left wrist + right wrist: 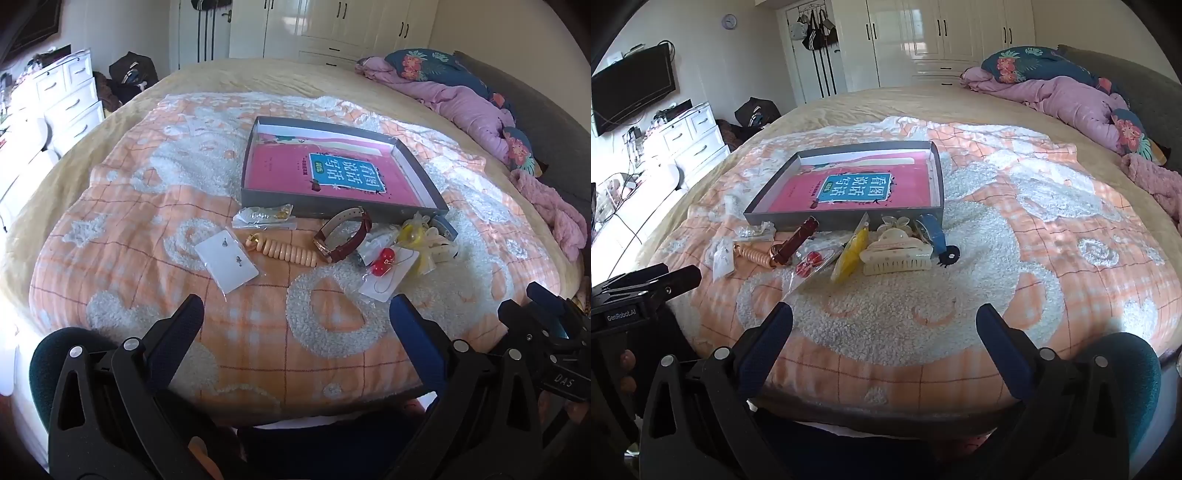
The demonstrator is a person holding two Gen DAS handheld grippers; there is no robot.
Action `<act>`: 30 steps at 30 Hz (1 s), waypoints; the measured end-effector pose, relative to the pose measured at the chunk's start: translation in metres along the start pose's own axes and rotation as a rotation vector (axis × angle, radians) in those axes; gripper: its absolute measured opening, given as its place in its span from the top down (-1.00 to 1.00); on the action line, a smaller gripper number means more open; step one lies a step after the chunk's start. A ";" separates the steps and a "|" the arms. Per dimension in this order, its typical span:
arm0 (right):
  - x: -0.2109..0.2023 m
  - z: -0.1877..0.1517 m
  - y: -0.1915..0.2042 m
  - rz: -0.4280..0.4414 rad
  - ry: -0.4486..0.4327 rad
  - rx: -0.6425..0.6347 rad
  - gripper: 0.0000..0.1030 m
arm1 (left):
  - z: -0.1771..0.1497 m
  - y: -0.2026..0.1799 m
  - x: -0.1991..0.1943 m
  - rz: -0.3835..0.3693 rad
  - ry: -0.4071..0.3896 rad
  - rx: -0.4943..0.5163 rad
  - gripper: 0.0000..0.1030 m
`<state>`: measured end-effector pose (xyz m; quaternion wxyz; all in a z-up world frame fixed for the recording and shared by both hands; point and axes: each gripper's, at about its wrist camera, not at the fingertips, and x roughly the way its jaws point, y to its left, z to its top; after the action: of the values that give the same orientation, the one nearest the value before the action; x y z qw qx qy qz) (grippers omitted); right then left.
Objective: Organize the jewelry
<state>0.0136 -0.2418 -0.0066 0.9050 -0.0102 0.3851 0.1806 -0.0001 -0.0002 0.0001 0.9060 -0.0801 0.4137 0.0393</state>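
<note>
A grey shallow box [255, 162] [768, 206] with a pink book inside lies on the bed. In front of it lie jewelry pieces: a white earring card [226, 260], a beige coil bracelet [286, 251] [753, 254], a brown-strap watch [345, 236] [794, 242], red bead earrings in a bag [382, 264] [809, 263], a yellow item in a bag [851, 254], a cream hair claw [897, 254] and a blue clip [934, 234]. My left gripper [297, 314] is open and empty, short of the pieces. My right gripper [884, 321] is open and empty, also short of them.
An orange and white fleece blanket [184, 206] covers the bed. Pink bedding and floral pillows [1071, 99] lie at the far right. White drawers [70, 96] and a TV [631, 88] stand at the left. The other gripper shows at each view's edge [550, 332] [639, 291].
</note>
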 end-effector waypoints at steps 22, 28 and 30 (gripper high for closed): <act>-0.003 0.002 0.003 0.004 -0.011 -0.005 -0.92 | 0.000 0.000 0.000 0.000 -0.007 0.002 -0.83; -0.003 0.003 0.006 0.005 -0.010 -0.011 -0.92 | 0.000 0.000 0.000 0.000 -0.008 0.002 -0.83; -0.003 0.003 0.008 0.007 -0.011 -0.019 -0.92 | 0.000 0.000 0.000 0.001 -0.009 0.003 -0.83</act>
<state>0.0111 -0.2353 -0.0013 0.9064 -0.0165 0.3783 0.1873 -0.0002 -0.0002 0.0004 0.9080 -0.0784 0.4098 0.0394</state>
